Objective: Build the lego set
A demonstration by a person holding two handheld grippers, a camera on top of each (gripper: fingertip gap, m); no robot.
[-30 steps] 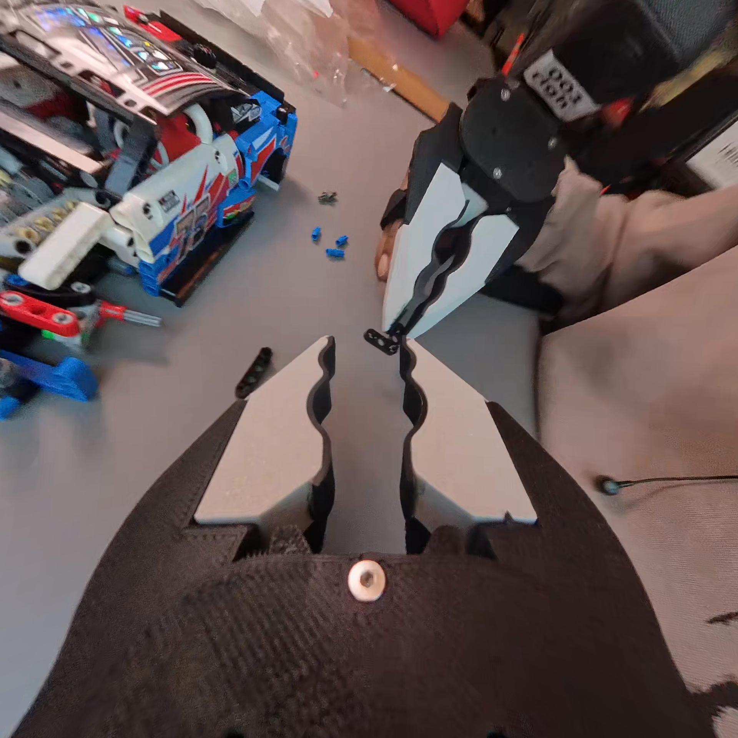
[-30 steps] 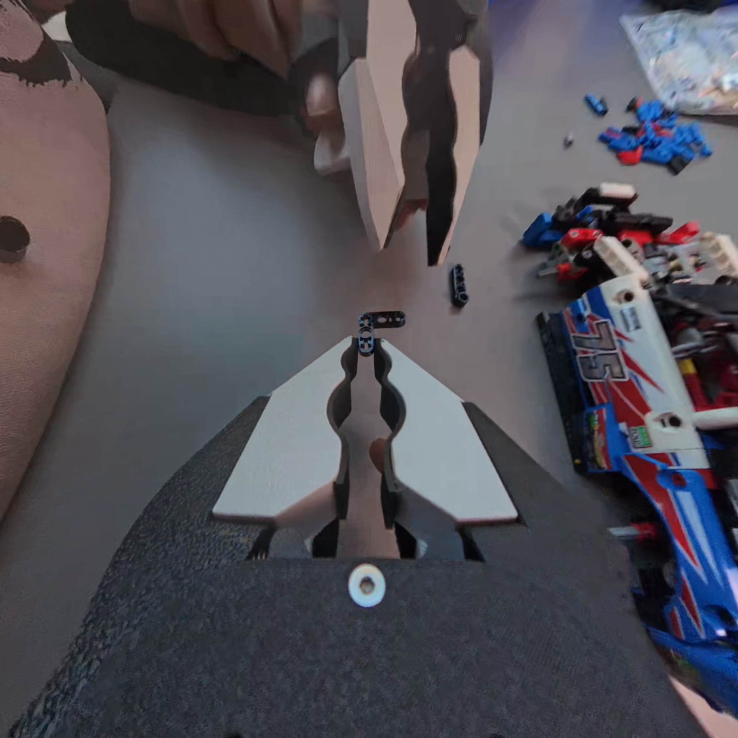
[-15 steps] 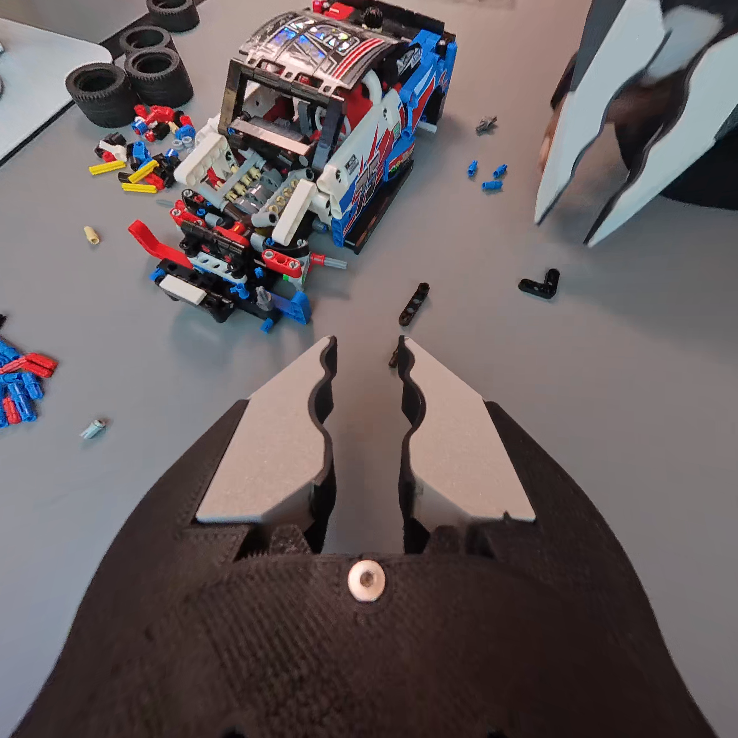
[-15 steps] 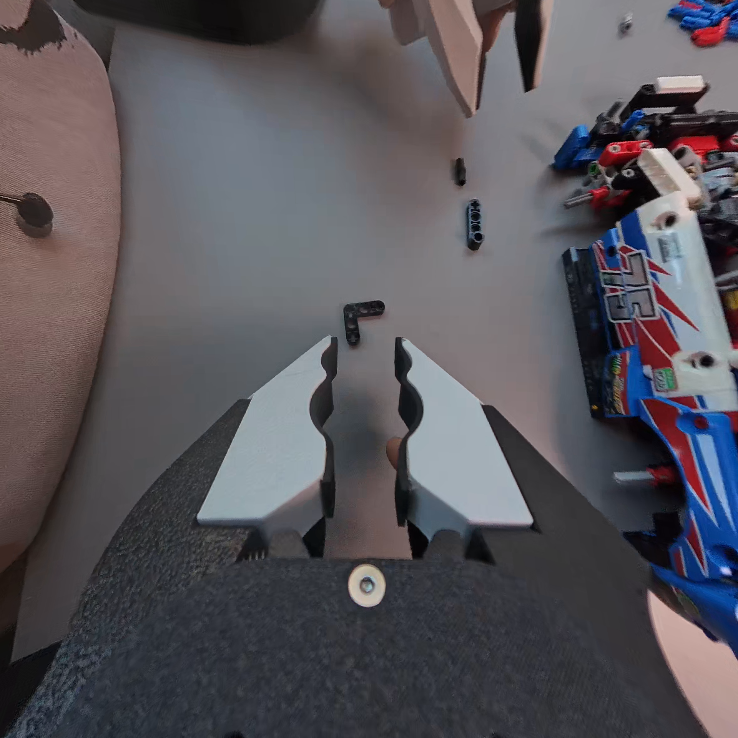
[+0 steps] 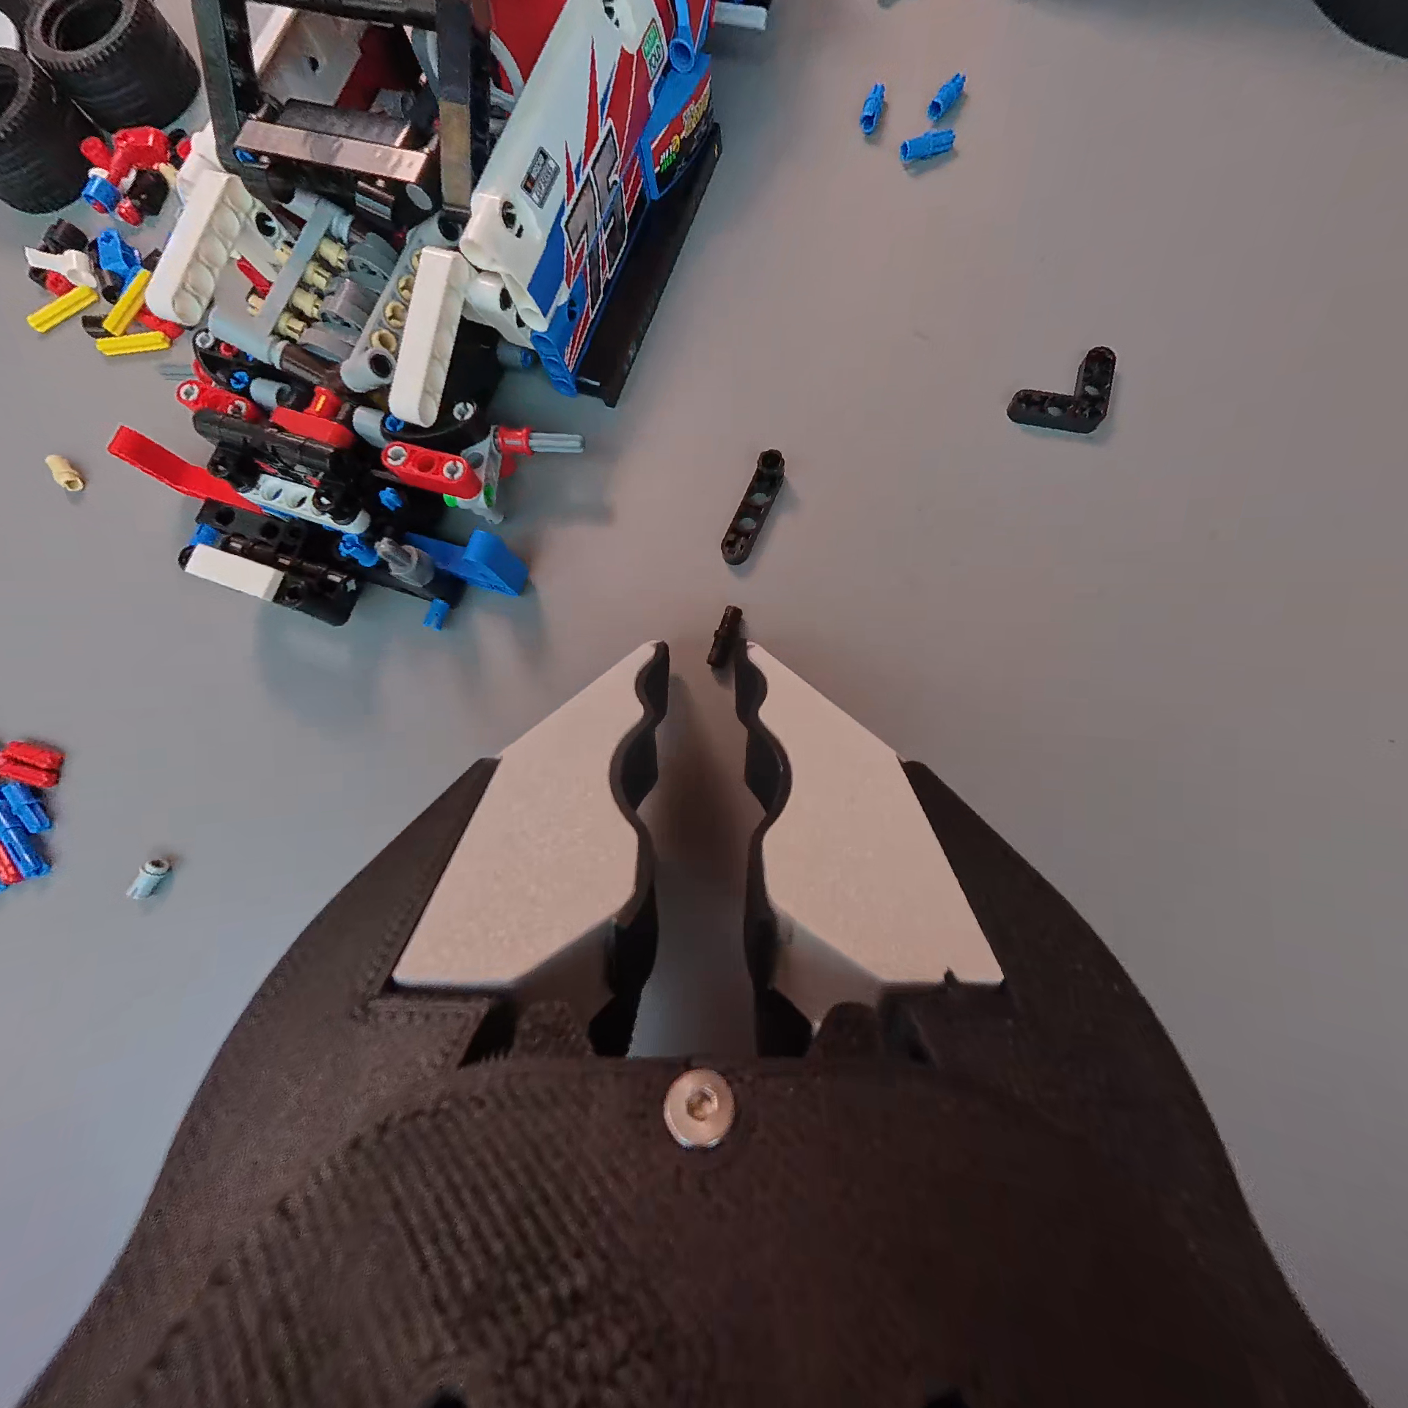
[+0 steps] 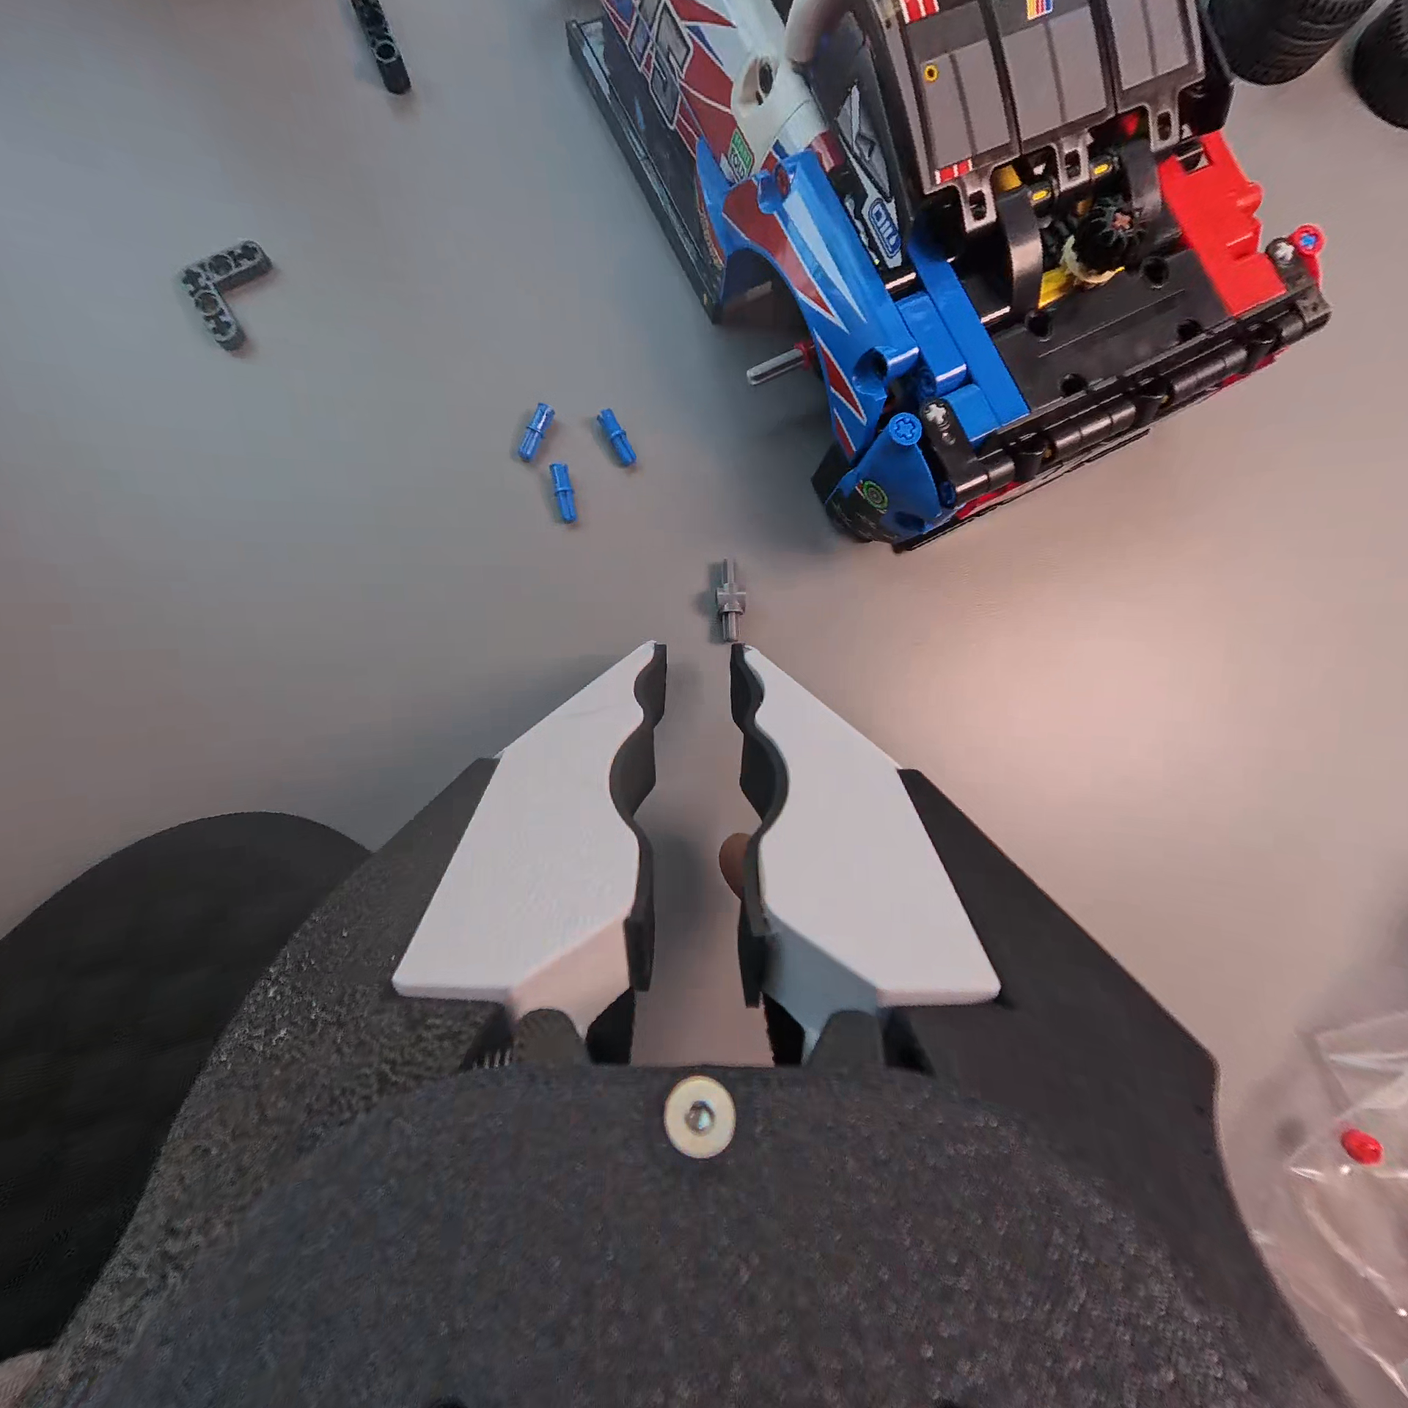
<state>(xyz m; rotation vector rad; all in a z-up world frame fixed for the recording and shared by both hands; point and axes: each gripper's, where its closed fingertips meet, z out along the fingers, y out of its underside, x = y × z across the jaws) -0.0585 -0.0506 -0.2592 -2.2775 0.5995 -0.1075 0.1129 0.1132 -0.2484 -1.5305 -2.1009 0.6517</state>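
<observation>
- The left gripper (image 5: 701,655) hangs over the grey table (image 5: 1067,686) with its jaws a narrow gap apart and nothing between them. A small black pin (image 5: 724,636) lies just past the tips, close by the right-hand fingertip; I'd guess the tool is lined up to take it.
- A short black beam (image 5: 753,507) lies a little farther up the left wrist view, and a black L-shaped piece (image 5: 1063,396) sits well off at the right, both loose on the table, probably laid out as the next parts.
- The half-built car (image 5: 488,228) fills the upper left of that view, bodywork on and front frame bare, with loose pins and black tyres (image 5: 91,68) beside it.
- The right gripper (image 6: 697,655) is likewise slightly parted and empty. A small grey axle pin (image 6: 728,598) lies just ahead of its tips, three blue pins (image 6: 564,457) up to the left.
- In the right wrist view the car's blue and red end occupies the upper right, within easy reach.
</observation>
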